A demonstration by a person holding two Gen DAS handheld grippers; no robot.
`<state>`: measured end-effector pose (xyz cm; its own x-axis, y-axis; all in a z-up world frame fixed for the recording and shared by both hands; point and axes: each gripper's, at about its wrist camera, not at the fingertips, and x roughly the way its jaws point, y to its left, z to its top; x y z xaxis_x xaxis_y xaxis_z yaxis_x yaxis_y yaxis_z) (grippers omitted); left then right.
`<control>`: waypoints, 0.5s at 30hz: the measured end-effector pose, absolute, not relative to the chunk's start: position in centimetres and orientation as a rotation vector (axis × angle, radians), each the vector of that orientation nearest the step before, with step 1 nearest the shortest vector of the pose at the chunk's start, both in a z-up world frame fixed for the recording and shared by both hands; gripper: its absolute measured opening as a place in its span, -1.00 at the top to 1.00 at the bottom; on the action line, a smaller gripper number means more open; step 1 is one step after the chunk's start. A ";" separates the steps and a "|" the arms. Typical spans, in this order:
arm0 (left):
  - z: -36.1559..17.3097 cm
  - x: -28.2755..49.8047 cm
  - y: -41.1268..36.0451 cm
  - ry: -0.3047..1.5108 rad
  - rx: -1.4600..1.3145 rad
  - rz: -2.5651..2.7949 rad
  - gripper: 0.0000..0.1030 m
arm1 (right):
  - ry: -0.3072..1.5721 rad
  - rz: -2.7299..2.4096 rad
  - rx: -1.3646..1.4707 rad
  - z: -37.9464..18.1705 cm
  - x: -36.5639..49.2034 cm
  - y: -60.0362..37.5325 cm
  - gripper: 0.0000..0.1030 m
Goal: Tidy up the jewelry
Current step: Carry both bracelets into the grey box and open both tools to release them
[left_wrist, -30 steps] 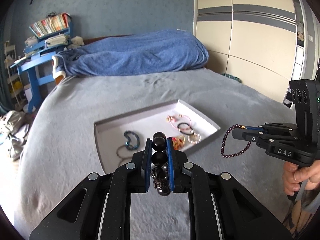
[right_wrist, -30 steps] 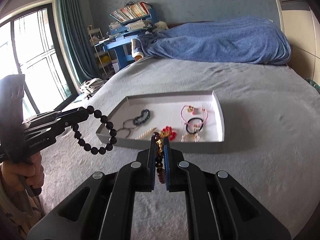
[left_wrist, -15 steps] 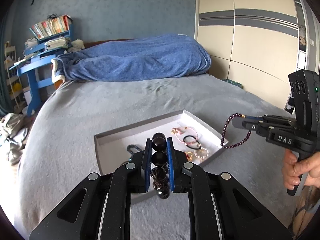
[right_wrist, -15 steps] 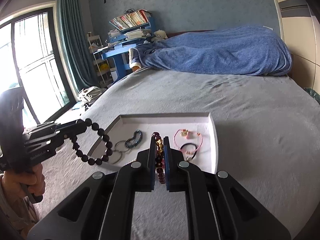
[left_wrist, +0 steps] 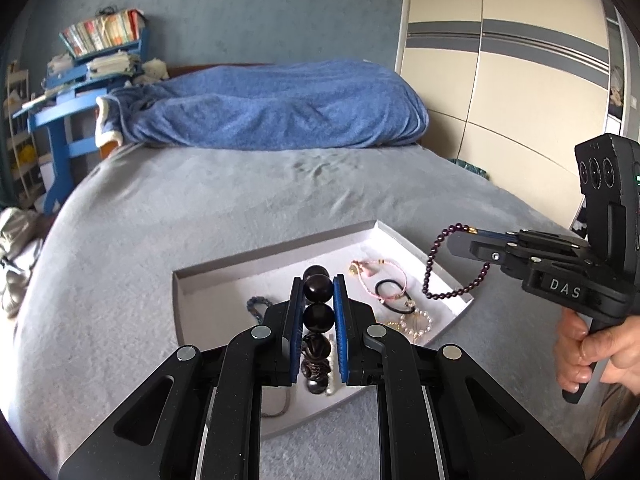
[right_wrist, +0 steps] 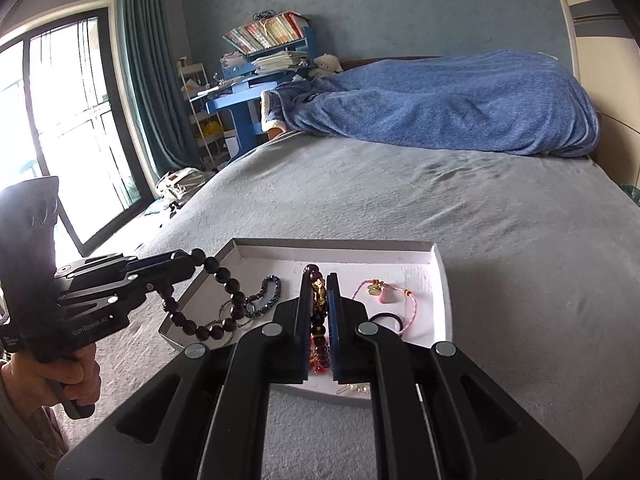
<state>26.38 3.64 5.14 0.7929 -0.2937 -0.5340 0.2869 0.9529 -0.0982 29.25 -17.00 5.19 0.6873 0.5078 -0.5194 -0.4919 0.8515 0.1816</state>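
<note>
Bed (left_wrist: 192, 216): lying under everything, giving the tray a soft place.
Tray (right_wrist: 438, 276): sitting just ahead of both fingers, keeping jewelry together.
Left gripper (left_wrist: 317, 304): fingers squeezing the big black bead bracelet (left_wrist: 318, 288), hanging it over the tray.
Right gripper (right_wrist: 319, 304): fingers pinching the small dark red bead bracelet (left_wrist: 430, 264), dangling it over the tray's edge.
</note>
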 end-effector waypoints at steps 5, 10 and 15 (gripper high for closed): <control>4.1 27.3 3.3 0.610 -0.025 -0.326 0.71 | 0.642 0.583 0.039 3.8 30.8 -16.0 0.86; 2.7 28.2 3.2 0.648 -0.010 -0.309 0.71 | 0.703 0.573 0.044 2.0 32.4 -15.8 0.86; 0.7 28.9 4.0 0.711 -0.008 -0.257 0.71 | 0.771 0.503 0.056 -0.3 34.1 -16.6 0.86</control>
<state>28.90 3.98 0.66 0.7277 -0.2360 -0.6440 0.2308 0.9684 -0.0941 34.11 -16.64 -0.30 0.6055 0.4546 -0.6532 -0.4145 0.8808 0.2288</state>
